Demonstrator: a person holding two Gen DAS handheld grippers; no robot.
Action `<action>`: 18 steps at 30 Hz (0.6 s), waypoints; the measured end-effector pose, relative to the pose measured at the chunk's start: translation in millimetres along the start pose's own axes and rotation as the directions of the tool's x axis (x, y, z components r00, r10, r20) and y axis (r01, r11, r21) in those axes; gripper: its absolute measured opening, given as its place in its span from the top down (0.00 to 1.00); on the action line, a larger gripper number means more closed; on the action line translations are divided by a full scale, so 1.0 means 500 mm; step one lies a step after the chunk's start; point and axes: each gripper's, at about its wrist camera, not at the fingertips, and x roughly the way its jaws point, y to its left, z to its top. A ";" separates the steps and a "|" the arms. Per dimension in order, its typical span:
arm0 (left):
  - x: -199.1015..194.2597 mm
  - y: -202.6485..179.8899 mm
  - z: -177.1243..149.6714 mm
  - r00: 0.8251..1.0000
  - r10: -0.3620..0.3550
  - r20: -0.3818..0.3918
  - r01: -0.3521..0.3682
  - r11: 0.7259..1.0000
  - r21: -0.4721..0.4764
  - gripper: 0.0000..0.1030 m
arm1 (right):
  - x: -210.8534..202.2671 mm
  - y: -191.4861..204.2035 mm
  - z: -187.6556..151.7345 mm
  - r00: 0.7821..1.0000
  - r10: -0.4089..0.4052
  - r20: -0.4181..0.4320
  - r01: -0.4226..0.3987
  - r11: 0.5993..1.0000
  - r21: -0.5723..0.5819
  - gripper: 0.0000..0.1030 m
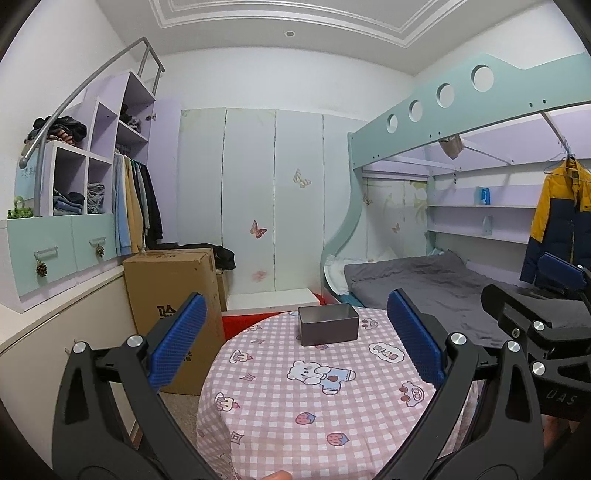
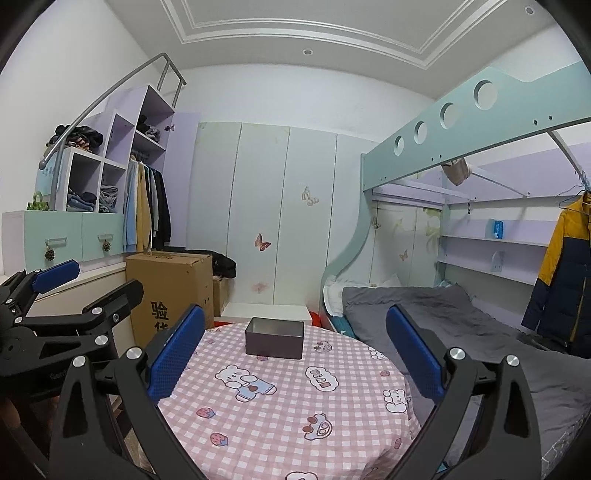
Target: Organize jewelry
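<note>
Grey tin box (image 1: pixel 328 324), long axis left–right, is seen far-centre on table (image 1: pixel 280 406); L gripper (image 1: pixel 295 339) and R gripper (image 2: pixel 295 354) both spread apart, empty, approx equidistant

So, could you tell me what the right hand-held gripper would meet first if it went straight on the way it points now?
Probably the open grey box on the checked tablecloth: the right hand-held gripper, fingers wide apart, points nearly at it, though depth is unclear and it might pass just above.

Ahead of the jaws: white wardrobe (image 1: pixel 273 199) with butterfly decals. Left of the jaws: lilac shelving (image 1: pixel 99 155), hanging clothes (image 1: pixel 135 206), cardboard box (image 1: pixel 173 295). Right of the jaws: bunk bed (image 1: pixel 461 122) with grey bedding (image 1: pixel 417 284). Overhead: moulded white ceiling (image 1: pixel 288 22).
</note>
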 end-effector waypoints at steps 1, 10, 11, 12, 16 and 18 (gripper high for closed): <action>-0.004 -0.002 0.001 1.000 0.001 0.003 -0.001 1.000 -0.002 0.06 | -0.003 0.002 0.001 1.000 0.001 0.005 -0.001 1.000 -0.003 0.08; -0.017 -0.007 -0.001 1.000 0.000 0.025 0.000 1.000 -0.004 0.06 | -0.016 0.002 0.005 1.000 -0.008 0.023 0.008 1.000 -0.008 0.08; -0.018 -0.006 0.000 1.000 0.002 0.027 -0.002 1.000 -0.004 0.06 | -0.017 0.000 0.003 1.000 -0.010 0.024 0.010 1.000 -0.009 0.08; -0.019 -0.007 0.000 1.000 0.004 0.030 -0.004 1.000 -0.002 0.06 | -0.019 0.000 0.004 1.000 -0.012 0.025 0.012 1.000 -0.009 0.08; -0.020 -0.006 0.000 0.999 0.008 0.036 -0.008 1.000 0.002 0.06 | -0.021 -0.005 0.004 1.000 -0.010 0.023 0.010 1.000 -0.004 0.08; -0.020 -0.005 0.000 0.999 0.007 0.033 -0.007 1.000 0.001 0.06 | -0.023 -0.006 0.005 1.000 -0.009 0.023 0.010 1.000 -0.006 0.08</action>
